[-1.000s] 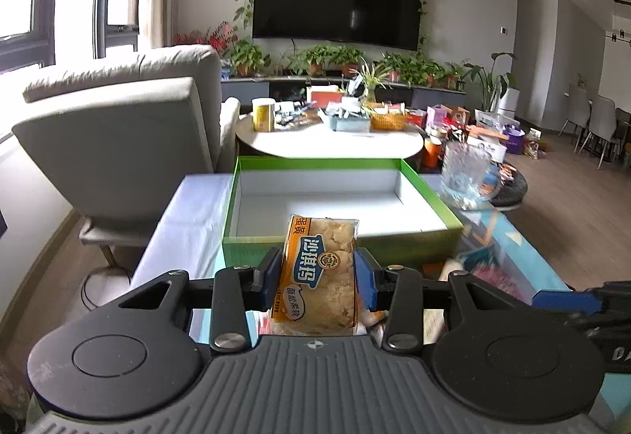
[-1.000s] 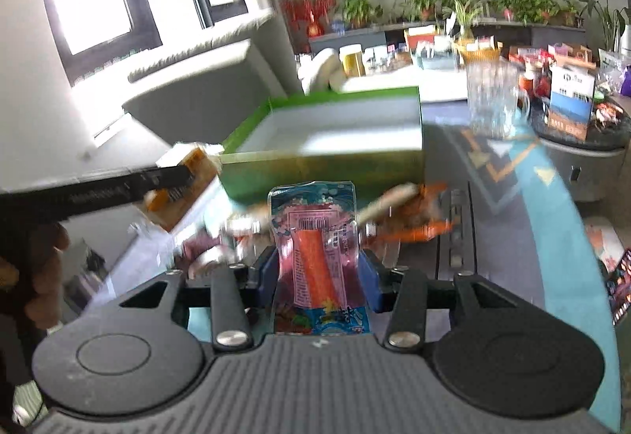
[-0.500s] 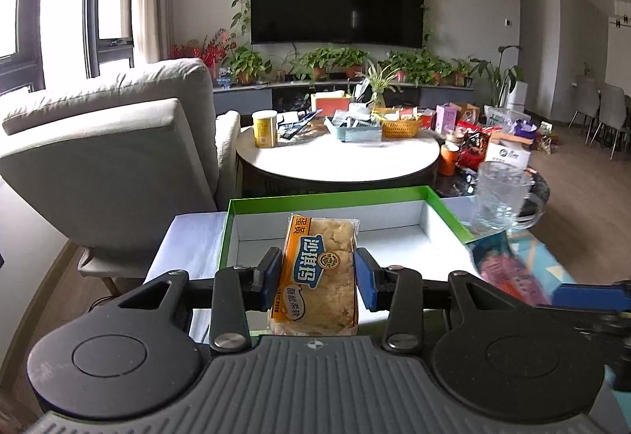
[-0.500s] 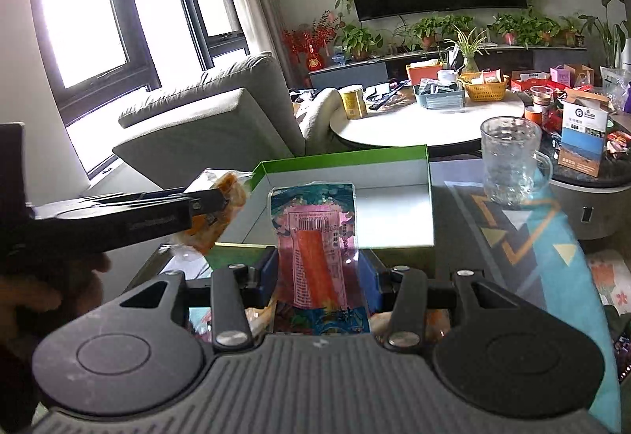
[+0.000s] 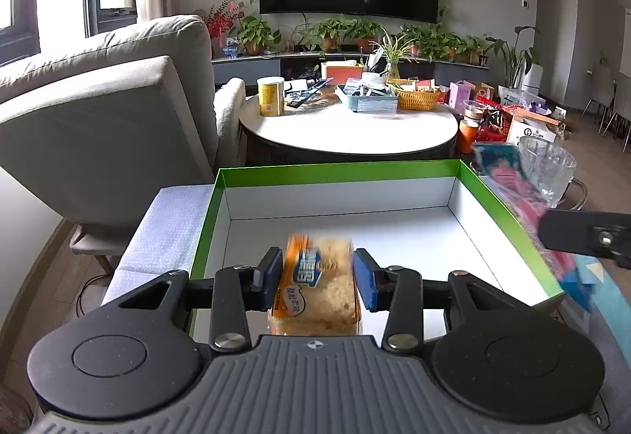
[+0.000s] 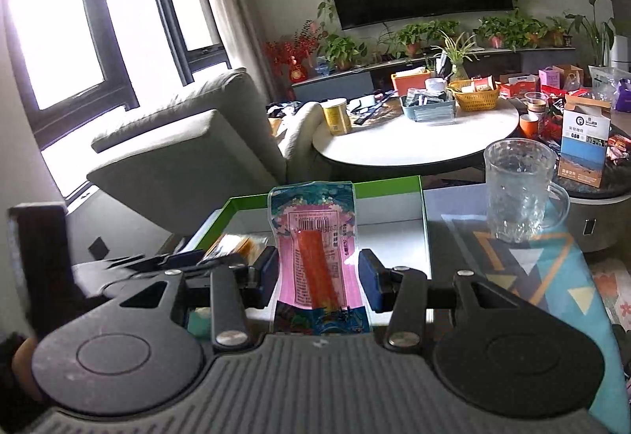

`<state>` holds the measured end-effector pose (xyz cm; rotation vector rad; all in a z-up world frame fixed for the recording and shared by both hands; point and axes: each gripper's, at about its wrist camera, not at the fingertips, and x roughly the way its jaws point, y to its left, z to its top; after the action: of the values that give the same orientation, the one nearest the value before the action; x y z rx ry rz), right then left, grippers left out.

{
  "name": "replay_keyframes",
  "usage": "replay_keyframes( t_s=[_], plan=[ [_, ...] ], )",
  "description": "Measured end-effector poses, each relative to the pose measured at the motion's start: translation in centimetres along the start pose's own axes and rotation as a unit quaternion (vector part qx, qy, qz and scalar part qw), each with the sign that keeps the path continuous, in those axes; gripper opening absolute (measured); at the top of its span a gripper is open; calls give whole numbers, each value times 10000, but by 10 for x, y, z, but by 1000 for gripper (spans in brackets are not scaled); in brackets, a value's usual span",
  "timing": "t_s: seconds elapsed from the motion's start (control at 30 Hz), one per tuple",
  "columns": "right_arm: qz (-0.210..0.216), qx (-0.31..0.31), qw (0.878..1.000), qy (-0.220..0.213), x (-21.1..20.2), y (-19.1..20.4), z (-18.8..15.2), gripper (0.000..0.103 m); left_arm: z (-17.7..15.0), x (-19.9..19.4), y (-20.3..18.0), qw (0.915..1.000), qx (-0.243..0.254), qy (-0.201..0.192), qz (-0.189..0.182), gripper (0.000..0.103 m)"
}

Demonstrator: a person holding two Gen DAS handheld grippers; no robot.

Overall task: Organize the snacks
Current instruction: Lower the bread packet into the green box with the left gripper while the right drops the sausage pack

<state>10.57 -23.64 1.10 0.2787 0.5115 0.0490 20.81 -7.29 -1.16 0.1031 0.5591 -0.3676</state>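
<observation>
- Only in the right wrist view is the pink sausage packet seen squeezed by the right gripper, beside the clear glass mug.
- Now the yellow cake packet, pinched by the left gripper, has been moved over the green-edged white box; earlier it was in front.

The left gripper points forward and slightly down, pads pressed on a pastry. The right gripper, at its three o'clock, clamps a pink packet likewise.
</observation>
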Motion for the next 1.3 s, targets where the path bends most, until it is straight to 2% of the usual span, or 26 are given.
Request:
replay_keyframes(
  t_s=[0.27,0.63,0.93,1.13,1.3],
  plan=[
    [-25,167,9998,144,17,-8,0,52,7,7,-4,9997,127,-188,35,37],
    [-74,233,9994,249,35,-9,0,52,4,-7,9,9994,-187,-281,49,38],
    [-230,222,9982,516,59,-11,-6,52,-3,-20,11,9992,-215,-339,66,44],
    [-335,196,9966,729,63,-10,-16,57,-9,-21,15,9992,-304,-246,89,45],
    [-403,155,9964,724,57,-9,-17,62,-11,-24,13,9993,-301,-224,92,45]
  ],
)
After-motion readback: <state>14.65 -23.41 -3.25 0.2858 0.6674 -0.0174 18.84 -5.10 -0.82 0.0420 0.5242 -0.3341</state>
